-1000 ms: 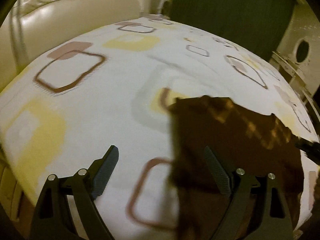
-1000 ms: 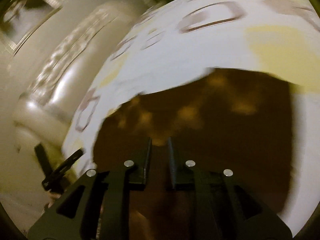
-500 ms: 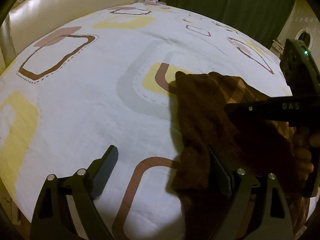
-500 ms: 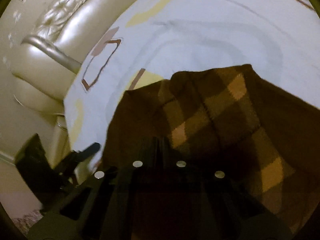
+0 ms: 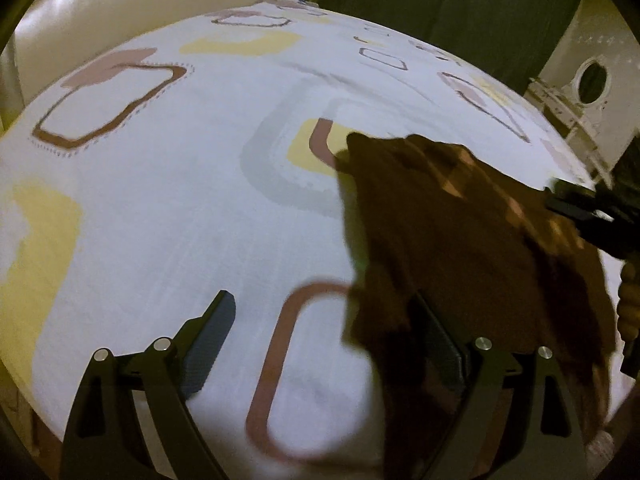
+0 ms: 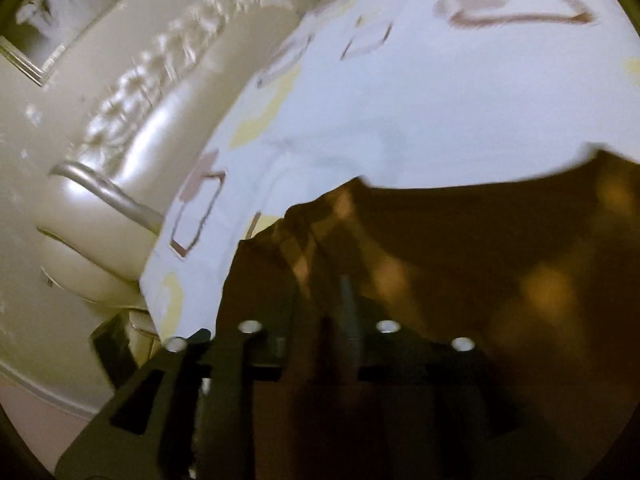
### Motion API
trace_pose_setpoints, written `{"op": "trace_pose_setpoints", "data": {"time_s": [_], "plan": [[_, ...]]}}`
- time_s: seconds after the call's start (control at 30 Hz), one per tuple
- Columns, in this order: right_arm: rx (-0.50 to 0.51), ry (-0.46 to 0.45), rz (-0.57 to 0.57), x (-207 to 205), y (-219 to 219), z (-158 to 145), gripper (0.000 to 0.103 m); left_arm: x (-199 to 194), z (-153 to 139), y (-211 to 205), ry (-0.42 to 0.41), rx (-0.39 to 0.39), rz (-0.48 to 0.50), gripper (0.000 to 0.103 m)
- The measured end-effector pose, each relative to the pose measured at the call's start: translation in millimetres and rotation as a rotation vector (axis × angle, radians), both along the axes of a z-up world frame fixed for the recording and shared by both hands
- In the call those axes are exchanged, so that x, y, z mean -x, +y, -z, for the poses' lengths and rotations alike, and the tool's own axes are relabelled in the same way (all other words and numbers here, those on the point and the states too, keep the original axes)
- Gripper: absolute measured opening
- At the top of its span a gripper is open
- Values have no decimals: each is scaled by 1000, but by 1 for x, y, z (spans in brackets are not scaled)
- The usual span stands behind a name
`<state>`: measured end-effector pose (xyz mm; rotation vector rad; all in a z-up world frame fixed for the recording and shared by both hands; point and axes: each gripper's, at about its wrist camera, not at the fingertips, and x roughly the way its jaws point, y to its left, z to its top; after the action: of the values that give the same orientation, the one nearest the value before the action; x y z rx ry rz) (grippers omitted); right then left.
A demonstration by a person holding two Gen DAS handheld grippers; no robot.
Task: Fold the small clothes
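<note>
A dark brown checked garment (image 5: 452, 240) lies rumpled on the patterned white bedsheet (image 5: 180, 200), right of centre in the left wrist view. My left gripper (image 5: 320, 328) is open and empty just above the sheet, its right finger (image 5: 436, 336) at the garment's near left edge. My right gripper (image 6: 320, 288) is shut on the garment (image 6: 480, 260) and holds a fold of it up off the sheet (image 6: 400, 100). It also shows at the right edge of the left wrist view (image 5: 576, 204).
A cream leather tufted headboard (image 6: 132, 132) runs along the bed's far side. Dark green curtains (image 5: 440, 12) hang behind the bed. A framed picture (image 6: 60, 12) hangs on the wall. A white cabinet with a round hole (image 5: 592, 80) stands at right.
My right gripper has moved to the right with the garment, dragging and lifting its right side. The left gripper stays open in about the same place.
</note>
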<state>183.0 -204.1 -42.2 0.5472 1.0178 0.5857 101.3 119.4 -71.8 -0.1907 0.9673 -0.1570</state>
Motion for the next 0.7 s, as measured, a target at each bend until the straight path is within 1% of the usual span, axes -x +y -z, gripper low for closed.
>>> {"op": "trace_pose_setpoints", "data": {"time_s": [0.03,0.07,0.1,0.2,0.3,0.43,0.53,0.6,0.7], "plan": [[-4,-16,14,16,-19,-7,30,7,-2,3,7,24,12,88],[3,-27,43,35,-40,-12,36,16,-4,6,21,54,28,88],[8,-30,72,50,-58,-15,40,22,-6,8,31,76,40,88],[8,-19,143,101,-110,-16,41,52,-11,14,73,175,106,88],[50,9,197,151,-153,-10,41,72,-9,11,119,240,153,88],[9,59,228,195,-176,5,41,89,-5,4,164,298,173,88],[-3,85,209,221,-182,17,41,92,1,1,188,365,168,88],[-30,104,190,231,-183,23,41,94,4,-2,204,414,178,87],[-61,126,161,241,-185,30,41,99,7,-6,218,446,190,87]]}}
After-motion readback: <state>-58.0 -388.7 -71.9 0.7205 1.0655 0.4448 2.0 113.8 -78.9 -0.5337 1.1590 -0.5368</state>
